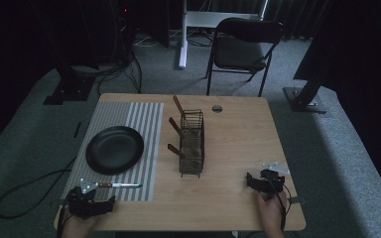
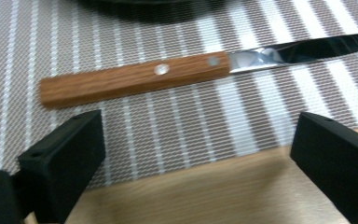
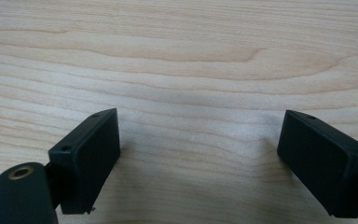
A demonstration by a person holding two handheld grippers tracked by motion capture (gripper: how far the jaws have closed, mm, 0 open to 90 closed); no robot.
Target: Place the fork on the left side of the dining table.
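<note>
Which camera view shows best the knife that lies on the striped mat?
The left gripper view: the knife lies close ahead of the open left hand-held gripper, with wooden handle, two rivets and blade clear. In the high view it is small and dim on the striped mat. The right gripper view faces bare table.

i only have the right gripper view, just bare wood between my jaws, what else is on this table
Observer: A wire rack stands mid-table with three wooden handles sticking out.
Operator: anything near the other tool
Observer: The left tool is open, with a wooden-handled knife lying just beyond its jaws on a striped placemat.
Operator: is the mat otherwise bare
Observer: No, a black plate sits on it, beyond the knife.
</note>
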